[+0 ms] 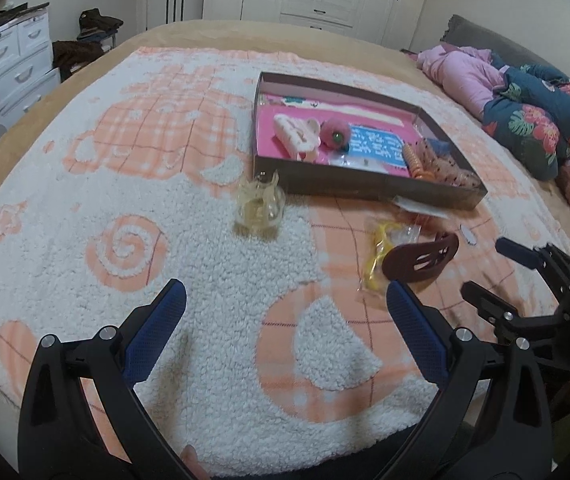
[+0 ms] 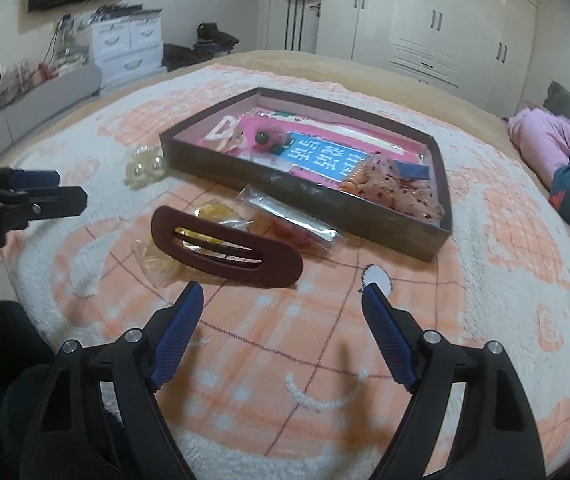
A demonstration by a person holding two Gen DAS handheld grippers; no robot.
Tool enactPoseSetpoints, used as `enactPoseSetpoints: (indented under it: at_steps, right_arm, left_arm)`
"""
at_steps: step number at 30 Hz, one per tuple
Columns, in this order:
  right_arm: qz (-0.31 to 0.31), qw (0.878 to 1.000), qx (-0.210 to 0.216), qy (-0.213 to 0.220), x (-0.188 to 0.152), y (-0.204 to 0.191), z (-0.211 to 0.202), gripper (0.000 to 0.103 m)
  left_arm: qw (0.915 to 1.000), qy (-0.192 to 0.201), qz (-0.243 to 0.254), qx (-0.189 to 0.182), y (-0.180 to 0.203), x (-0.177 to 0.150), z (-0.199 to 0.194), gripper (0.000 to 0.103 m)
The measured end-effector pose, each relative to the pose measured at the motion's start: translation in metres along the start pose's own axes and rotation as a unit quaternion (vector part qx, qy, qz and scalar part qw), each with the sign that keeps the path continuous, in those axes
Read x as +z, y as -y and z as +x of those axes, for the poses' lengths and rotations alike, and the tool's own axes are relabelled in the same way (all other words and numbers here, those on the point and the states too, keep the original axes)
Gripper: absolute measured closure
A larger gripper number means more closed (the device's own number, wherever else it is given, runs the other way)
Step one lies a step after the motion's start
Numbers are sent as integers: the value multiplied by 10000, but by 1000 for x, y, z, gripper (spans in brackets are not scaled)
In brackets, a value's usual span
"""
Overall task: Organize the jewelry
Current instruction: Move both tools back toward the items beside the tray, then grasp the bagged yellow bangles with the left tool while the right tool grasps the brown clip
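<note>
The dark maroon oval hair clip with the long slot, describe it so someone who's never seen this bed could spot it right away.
Start at the shallow brown cardboard box on the peach-and-white fleece blanket. On the blanket in front of it lies the dark maroon oval hair clip, flat, partly over a clear packet with something yellow inside. Unlike the pale translucent claw clip nearby, it is opaque and dark.

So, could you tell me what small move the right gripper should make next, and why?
Probably ease the right gripper forward and down to straddle the maroon hair clip: its jaws are open and empty, and the clip lies just ahead on the blanket, outside the box.
</note>
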State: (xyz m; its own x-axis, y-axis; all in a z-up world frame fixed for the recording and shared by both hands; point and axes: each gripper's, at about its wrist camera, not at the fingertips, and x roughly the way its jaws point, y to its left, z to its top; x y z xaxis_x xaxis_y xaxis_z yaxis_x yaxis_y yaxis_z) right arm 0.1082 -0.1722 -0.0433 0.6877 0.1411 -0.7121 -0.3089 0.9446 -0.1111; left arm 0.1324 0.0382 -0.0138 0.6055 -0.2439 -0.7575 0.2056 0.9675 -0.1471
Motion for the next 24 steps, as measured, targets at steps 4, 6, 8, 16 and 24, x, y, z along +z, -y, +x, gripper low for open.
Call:
enactPoseSetpoints:
  at_steps: [4,6,8,16,24]
  right_arm:
    - [-199,9998,4,-67,6,-5,17,24]
    - [-293,9996,3,-61,10,-8,23,24]
    - [-419,9991,-6,-21,13,-11,29,22]
    - [-597,9982,69,-20,25,-15,48,21]
    - [-566,9980,259,75,32,-8,53,37]
  left_arm:
    - [9999,-119,15,-50,0,-2,7,11]
    - [9998,-169,11,-86,0,-2,10,11]
    - [9998,-192,16,-95,0,-2,12,11]
    - [9994,-279,14,-180,1,0,20,11]
    - [9987,-390,168,-273,9,5,35,11]
